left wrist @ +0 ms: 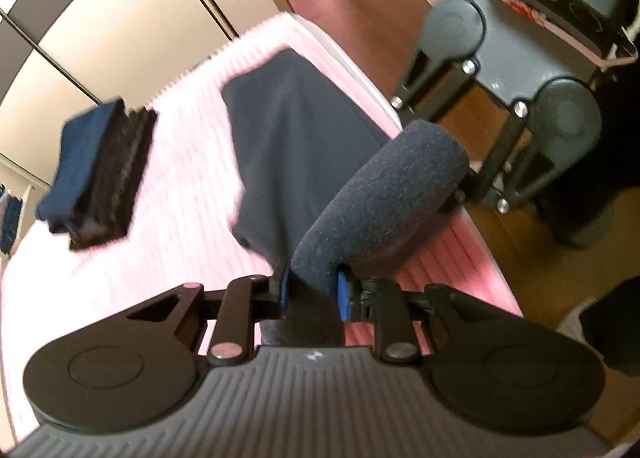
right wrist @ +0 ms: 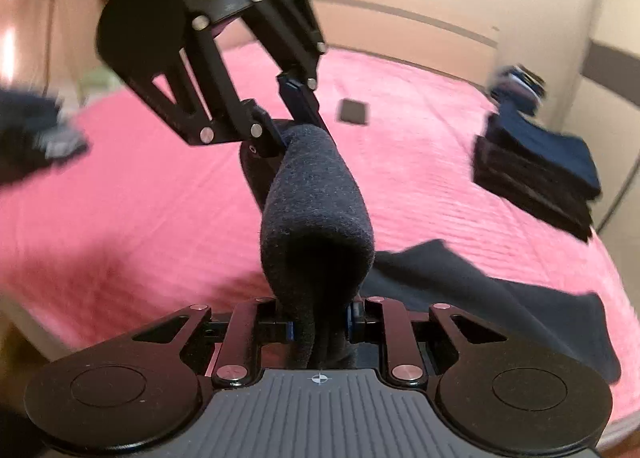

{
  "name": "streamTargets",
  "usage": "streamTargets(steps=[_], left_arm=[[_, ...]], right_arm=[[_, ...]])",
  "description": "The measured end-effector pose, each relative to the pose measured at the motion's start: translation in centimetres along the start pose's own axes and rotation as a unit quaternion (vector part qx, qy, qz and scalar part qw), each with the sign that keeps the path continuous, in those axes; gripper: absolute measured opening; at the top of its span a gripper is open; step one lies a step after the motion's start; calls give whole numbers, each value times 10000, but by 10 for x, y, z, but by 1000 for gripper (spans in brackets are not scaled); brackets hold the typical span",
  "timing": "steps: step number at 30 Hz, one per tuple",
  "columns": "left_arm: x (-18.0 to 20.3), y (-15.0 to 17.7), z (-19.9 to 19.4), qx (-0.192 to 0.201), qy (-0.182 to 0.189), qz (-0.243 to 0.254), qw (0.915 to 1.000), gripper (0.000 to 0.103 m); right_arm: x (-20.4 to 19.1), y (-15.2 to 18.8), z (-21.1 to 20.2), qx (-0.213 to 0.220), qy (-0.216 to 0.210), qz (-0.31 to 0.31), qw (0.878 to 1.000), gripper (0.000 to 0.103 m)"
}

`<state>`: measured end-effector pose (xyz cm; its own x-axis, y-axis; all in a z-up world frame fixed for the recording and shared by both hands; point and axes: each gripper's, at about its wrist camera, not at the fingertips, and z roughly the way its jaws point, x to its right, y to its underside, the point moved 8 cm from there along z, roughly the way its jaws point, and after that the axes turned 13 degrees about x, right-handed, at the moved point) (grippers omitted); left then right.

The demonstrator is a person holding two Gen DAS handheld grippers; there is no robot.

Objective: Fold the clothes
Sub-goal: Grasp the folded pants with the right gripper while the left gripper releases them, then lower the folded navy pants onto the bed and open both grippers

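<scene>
Left wrist: left tongs (left wrist: 312,298) clamped on a dark garment (left wrist: 384,193), held taut across to the right tongs (left wrist: 460,193); the rest trails onto the pink bed (left wrist: 160,250).
Right wrist: right tongs (right wrist: 320,324) pinch the same fold. Risk: uneven pull slips the cloth out.

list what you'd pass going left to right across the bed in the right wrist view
dark clothes heap at the left edge → rolled dark garment held between both grippers → small dark flat object → stack of folded clothes at the right
</scene>
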<state>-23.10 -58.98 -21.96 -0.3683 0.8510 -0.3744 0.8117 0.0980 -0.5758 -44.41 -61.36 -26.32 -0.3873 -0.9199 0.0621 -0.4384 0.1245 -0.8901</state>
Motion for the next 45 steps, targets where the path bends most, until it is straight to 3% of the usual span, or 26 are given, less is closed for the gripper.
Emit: streamTargets(steps=[3,7,9,12,14,16,19,25,29,30,32,33,35,39,41,43,45], left_arm=[[-32,-47,28,-14,-32,178,9998,20],[-76,-101,87,-5,-86,271,9996,20],[-96,-124,122,43,-164,163,9997,21],[-123,-155,174,186,-549,-227,9981,38],[-135,-164,196,232,-827,-414,9954,40],[-139,-157,213,103,-919,-750,9929,40],[-128,-129,226,-299,-758,-1215,9892,40],[-110,-75,242,-887,-429,-2109,9725,38],[-117,-68,248,-755,-452,-2736,9578,37],[-120,-67,251,-740,-477,-2877,9537,37],[-127,-70,263,-714,-526,-3023,9491,35],[-131,-73,271,-679,-540,-3066,9479,35],[-136,-79,282,-585,-560,-3133,9462,35],[-146,-93,302,-393,-595,-3258,9427,32],[-151,-95,322,-400,-606,-3260,9426,26],[-155,-95,339,-450,-616,-3276,9417,24],[-158,-92,358,-567,-601,-3309,9400,25]], right_arm=[[63,-15,-10,88,41,901,9959,21],[156,-14,-13,208,212,2078,9777,21],[207,-3,-13,280,397,2723,9610,20],[278,21,-10,347,702,3609,9293,21],[320,51,-2,287,889,4191,9031,21],[352,92,10,75,1066,4709,8757,21],[374,138,23,-263,1044,5279,8425,21],[382,133,12,-79,876,5601,8238,21],[398,111,6,569,931,5365,8368,19],[400,118,8,503,1020,5408,8334,20],[402,147,18,25,1218,5736,8100,21],[403,155,18,-96,1281,5815,8033,29],[404,155,11,-38,1320,5778,8054,40],[415,144,-12,145,1879,5488,8144,40],[418,129,-26,308,2080,5083,8351,40],[413,111,-28,457,1881,4607,8662,40],[405,107,-19,374,1604,4309,8873,40]])
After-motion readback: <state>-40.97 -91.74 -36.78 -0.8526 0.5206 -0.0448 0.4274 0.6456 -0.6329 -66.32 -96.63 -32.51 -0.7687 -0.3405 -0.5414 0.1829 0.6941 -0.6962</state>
